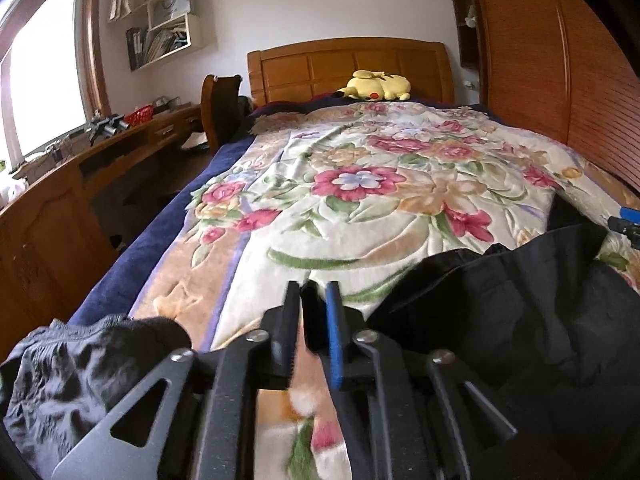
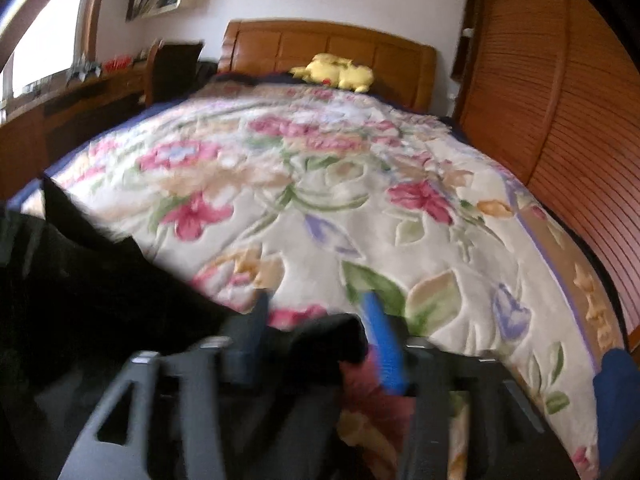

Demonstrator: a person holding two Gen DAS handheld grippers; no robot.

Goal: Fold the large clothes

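While both grippers, left gripper (image 1: 314, 312) and right gripper (image 2: 316, 328), sit released, the limp, light black garment (image 1: 520, 300) lies bunched on the floral blanket's (image 1: 360, 200) near edge; pinch hems or corners.

Daylight enters through the window (image 1: 44, 76) at the upper left in both of my wrist views and blows out to pure white there. The white wall (image 1: 320, 0) is evenly lit; shadows on the floral bedspread (image 1: 360, 184) are soft. My left view is mostly sharp, smeared only near its bottom edge. My right view is motion-blurred throughout. Fisheye bending curves the wardrobe (image 1: 560, 80), and the corners go dark.
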